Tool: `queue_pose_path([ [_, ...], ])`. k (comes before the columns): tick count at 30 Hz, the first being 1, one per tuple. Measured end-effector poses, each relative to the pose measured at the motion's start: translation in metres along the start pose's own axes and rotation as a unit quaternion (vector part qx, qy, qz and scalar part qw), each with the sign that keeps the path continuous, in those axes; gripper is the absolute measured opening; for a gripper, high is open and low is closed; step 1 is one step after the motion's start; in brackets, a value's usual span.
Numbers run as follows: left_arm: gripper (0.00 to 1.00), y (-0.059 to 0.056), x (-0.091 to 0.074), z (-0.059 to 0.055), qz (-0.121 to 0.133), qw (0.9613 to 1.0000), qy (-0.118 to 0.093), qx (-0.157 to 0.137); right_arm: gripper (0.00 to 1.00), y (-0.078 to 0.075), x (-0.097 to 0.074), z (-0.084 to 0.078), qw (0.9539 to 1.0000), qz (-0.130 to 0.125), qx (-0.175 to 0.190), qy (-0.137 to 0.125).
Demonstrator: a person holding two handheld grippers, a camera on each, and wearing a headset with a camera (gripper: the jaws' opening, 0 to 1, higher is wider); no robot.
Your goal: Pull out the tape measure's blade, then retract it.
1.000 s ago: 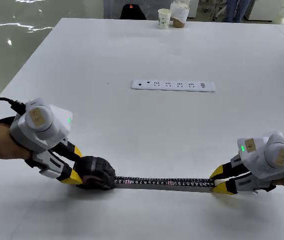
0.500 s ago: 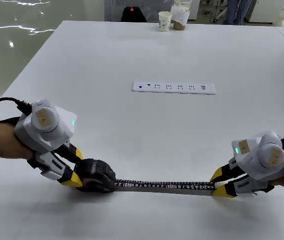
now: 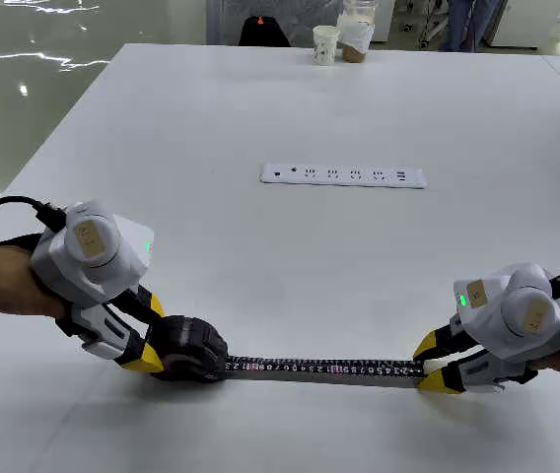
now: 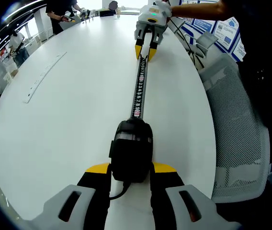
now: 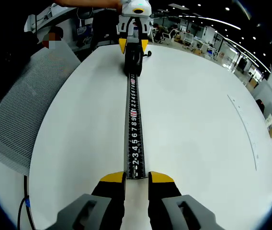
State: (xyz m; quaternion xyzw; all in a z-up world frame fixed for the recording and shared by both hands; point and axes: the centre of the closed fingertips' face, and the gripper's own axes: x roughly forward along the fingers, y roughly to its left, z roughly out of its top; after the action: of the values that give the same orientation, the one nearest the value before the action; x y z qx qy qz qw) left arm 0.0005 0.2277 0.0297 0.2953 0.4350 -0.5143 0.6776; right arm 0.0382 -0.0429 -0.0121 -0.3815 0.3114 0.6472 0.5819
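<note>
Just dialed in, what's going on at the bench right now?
A person is working a tape measure with two handheld tools. The left tool is clamped on the tape measure case, which rests on the table. The right tool pinches the end of the blade, drawn out flat between them. Retraction is not yet done.

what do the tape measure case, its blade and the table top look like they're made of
Case: black and mostly matte with a dull shine on top, so probably plastic, perhaps rubber-coated; the look leaves that open. Blade: thin dark strip with printed numbers, lying straight and flat, likely coated steel. Table top: smooth white with a soft sheen, probably laminate.
</note>
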Motion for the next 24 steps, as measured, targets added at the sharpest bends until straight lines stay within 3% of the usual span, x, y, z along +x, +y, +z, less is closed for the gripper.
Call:
queue_pose_path([
  [12,0.41,-0.003,-0.005,-0.001,0.013,0.9997,-0.004,-0.019,0.26,0.000,-0.009,0.000,0.9996,-0.014,0.023,-0.012],
  [24,0.54,-0.015,-0.010,0.000,0.031,0.9955,-0.050,-0.074,0.37,0.009,-0.015,0.000,0.9966,-0.033,0.070,-0.029],
])
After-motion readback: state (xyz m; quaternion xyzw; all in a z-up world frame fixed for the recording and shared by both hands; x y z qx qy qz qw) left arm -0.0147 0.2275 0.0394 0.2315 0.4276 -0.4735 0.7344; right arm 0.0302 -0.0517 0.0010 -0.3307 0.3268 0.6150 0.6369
